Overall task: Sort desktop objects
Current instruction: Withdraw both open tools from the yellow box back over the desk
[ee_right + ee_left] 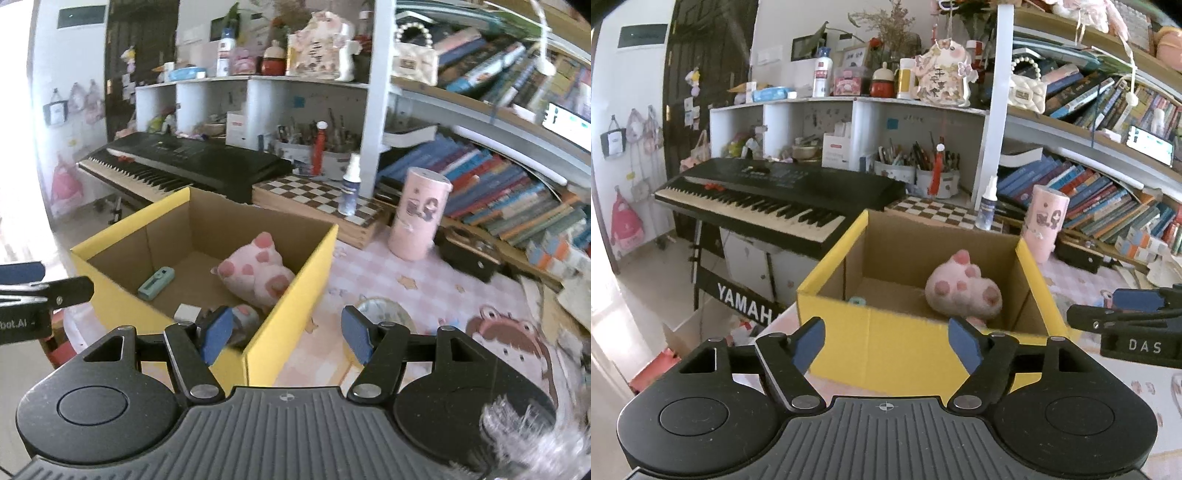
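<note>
A yellow cardboard box (886, 347) stands open on the desk and also shows in the right wrist view (284, 314). Inside lie a pink plush paw toy (964, 291) (255, 275), a small green device (157, 282), a white cube (186, 313) and a tape roll (245, 321). My left gripper (886, 343) is open and empty, just in front of the box's near wall. My right gripper (288, 332) is open and empty, over the box's right front corner. A round patterned disc (384, 312) lies on the pink mat right of the box.
A pink cylinder (419, 218) and a spray bottle (349, 190) on a chessboard (314, 195) stand behind the box. A black keyboard (768, 199) is at the left. Bookshelves (1100, 192) fill the right. The right gripper's finger (1126, 314) shows at the left view's right edge.
</note>
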Tool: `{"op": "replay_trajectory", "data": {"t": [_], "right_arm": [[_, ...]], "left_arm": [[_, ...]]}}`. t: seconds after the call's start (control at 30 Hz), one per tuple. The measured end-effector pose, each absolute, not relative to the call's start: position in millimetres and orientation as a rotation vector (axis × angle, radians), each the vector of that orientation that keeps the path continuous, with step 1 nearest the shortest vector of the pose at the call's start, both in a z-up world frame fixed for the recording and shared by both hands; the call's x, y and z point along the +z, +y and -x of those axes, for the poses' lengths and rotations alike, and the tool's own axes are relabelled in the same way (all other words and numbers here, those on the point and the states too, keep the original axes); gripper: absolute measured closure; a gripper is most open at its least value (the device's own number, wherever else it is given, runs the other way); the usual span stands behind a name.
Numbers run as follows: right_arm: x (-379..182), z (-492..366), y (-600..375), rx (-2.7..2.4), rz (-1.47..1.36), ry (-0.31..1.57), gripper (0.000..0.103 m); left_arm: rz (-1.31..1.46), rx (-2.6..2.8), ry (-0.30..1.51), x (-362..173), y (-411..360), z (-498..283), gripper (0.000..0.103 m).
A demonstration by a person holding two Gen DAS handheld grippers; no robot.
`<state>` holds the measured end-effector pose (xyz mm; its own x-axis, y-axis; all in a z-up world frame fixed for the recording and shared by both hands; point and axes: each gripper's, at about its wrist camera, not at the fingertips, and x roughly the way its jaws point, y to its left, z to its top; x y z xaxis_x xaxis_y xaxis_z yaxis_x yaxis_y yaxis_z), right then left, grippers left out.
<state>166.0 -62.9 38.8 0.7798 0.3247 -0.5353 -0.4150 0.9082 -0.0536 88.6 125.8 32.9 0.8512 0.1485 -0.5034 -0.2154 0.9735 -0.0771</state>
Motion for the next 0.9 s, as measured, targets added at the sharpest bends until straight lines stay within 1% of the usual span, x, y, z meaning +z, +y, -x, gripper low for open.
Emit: {"op": "replay_trajectory", "data": {"t": [0.6,0.9], "right_arm": [[10.8,-62.2,-65.2,0.282,0.092,0.552,0.037],[3.1,-35.3,-64.7,0.263,0.087,0.543,0.037]], "left_arm": [[0.102,0.183,0.561,18.6,116.4,-19.8,0.026],[0.099,0.176,0.586,11.9,113.2,0.1,0.026]]}}
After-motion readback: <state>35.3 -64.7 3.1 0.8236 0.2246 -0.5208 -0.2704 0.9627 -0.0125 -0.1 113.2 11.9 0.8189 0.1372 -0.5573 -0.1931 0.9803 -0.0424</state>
